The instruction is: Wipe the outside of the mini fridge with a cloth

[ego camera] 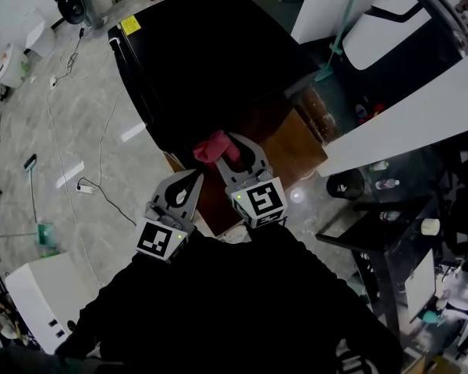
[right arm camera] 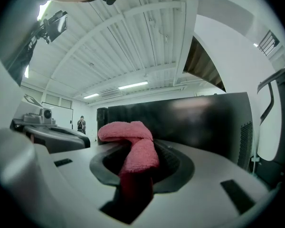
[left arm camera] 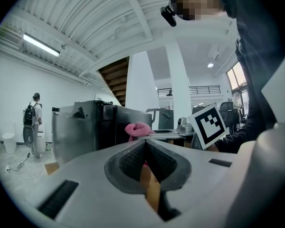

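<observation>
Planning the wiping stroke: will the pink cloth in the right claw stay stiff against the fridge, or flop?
Likely floppy: the pink terry cloth folds over itself in the right claw. Probably light and unlikely to slip, given its fuzzy pile.

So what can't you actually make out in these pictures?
Yellow label on the black mini fridge, head view: too small to read.
Pink terry cloth, right gripper view: lower end hidden between the right gripper's jaws.
Distant standing person, left gripper view: too small for detail.
</observation>
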A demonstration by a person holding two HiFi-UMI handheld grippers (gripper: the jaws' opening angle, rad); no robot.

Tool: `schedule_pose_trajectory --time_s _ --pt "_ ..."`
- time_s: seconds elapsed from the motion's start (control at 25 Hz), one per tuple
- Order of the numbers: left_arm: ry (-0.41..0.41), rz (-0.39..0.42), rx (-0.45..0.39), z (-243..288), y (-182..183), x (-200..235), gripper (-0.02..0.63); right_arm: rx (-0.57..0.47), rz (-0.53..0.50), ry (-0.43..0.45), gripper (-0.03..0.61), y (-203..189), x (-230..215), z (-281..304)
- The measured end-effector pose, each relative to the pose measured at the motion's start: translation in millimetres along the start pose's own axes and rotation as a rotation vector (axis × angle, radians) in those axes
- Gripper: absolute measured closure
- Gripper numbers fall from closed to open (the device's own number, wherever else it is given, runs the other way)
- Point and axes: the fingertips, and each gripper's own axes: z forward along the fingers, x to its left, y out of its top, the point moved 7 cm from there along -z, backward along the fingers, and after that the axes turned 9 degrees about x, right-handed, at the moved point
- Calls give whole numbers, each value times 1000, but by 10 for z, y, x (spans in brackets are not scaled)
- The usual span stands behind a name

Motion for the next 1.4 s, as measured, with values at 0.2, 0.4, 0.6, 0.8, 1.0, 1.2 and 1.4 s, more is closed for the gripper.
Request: schedule_pose_trajectory --time_s 0.2,0.4,0.6,0.8,1.0,1.2,1.4 --pt "-14 12 17 397 8 -74 607 -9 -29 -31 443 -5 -300 -75" --pt "-23 19 14 792 116 -152 607 -1 -29 -70 443 -12 -663 -132" --pt "-42 24 9 1170 207 -233 607 12 -33 -107 443 -45 -1130 -220" --pt "-69 27 16 1397 256 -312 607 20 -16 -145 445 -67 -1473 -285" --pt "-68 40 29 1428 256 -348 607 25 19 -221 446 -97 -1893 -381" --pt "-59 27 30 1324 256 -353 607 52 35 -285 446 -132 -2218 -440" --pt "-56 13 27 1149 173 -333 607 8 41 -278 446 -90 -2027 -643"
